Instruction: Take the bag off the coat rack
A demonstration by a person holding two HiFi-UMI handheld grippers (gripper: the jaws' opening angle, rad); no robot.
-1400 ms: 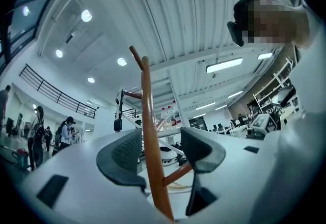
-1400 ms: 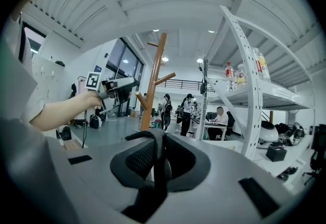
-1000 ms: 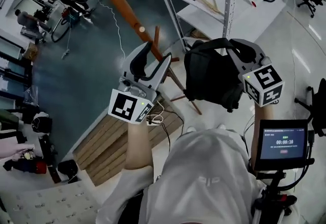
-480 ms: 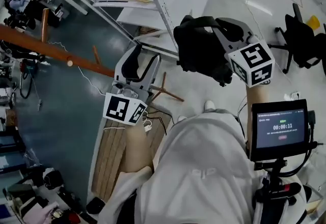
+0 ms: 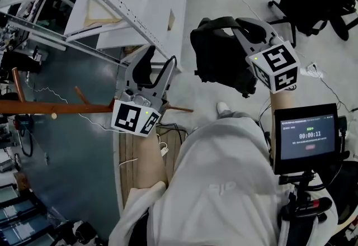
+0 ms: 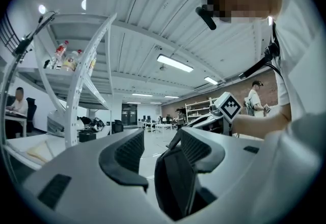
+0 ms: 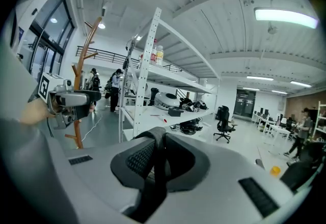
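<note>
Black strap (image 7: 154,179) is pinched between the right tongs (image 5: 240,25), and the bag (image 5: 219,63) hangs from them. The left tongs (image 5: 159,65) stand apart with nothing between them. Over the last second the coat rack (image 5: 61,108) has swung off to the far left, well apart from the bag, so the bag looks freed from it.

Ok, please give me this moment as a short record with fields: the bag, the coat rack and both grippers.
bag: black, hangs by its strap from the right gripper
right gripper: jaws closed on the strap
left gripper: jaws apart, nothing between them
coat rack: wooden, at the left, not touching the bag
task: bag is off the rack
</note>
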